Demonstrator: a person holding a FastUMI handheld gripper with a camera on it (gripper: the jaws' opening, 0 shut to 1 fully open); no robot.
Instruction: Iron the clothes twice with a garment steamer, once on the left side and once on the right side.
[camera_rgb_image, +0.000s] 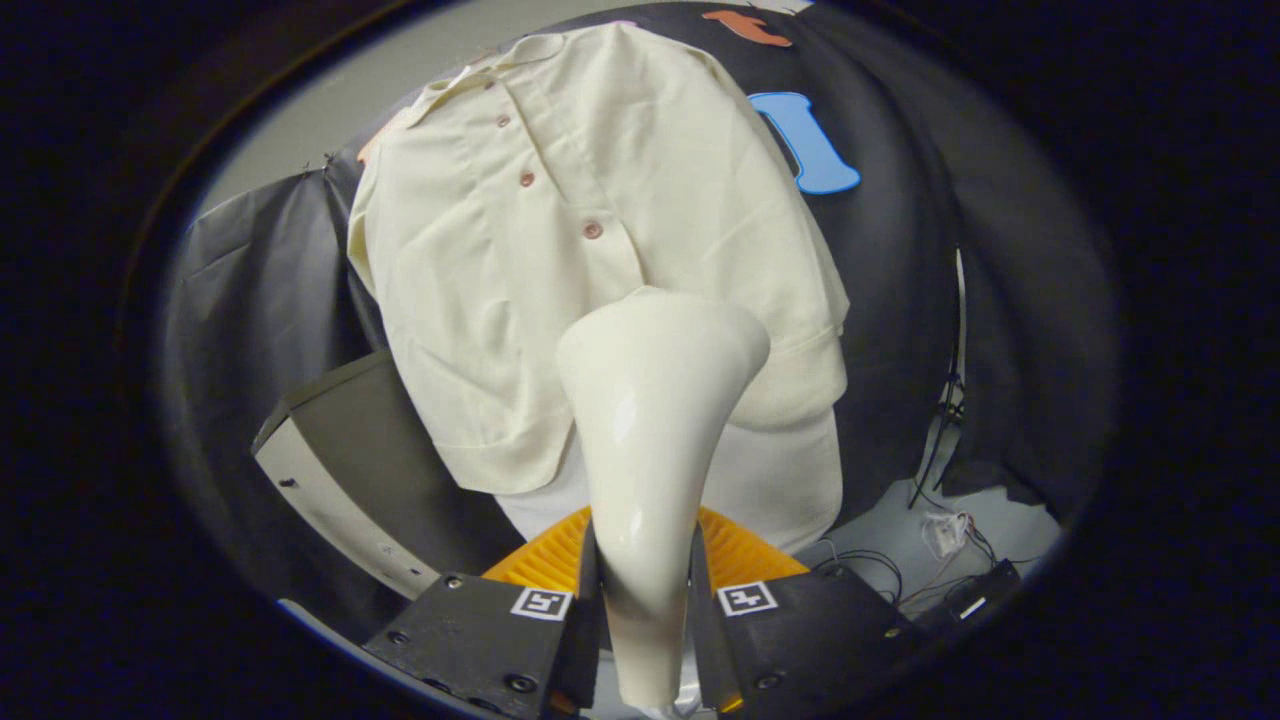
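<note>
With the tool (645, 600) clenched on the steamer (650, 440), whose head sits low on the hanging shirt (560, 250) near the button line, keep the head flat and stroke evenly along one side.

A dark cloth backdrop (900, 260) is seen draped across the rear of the booth, with a strip of pale wall (330, 110) visible above its upper edge. A grey box-like panel (340, 470) with a light-coloured edge strip is seen leaning at a tilt against the cloth, low down. A pale floor surface (1000, 530) is noted at the foot of the cloth, with thin dark cables (935, 450) hanging down to it and a small dark device (975, 600) lying on it.
</note>
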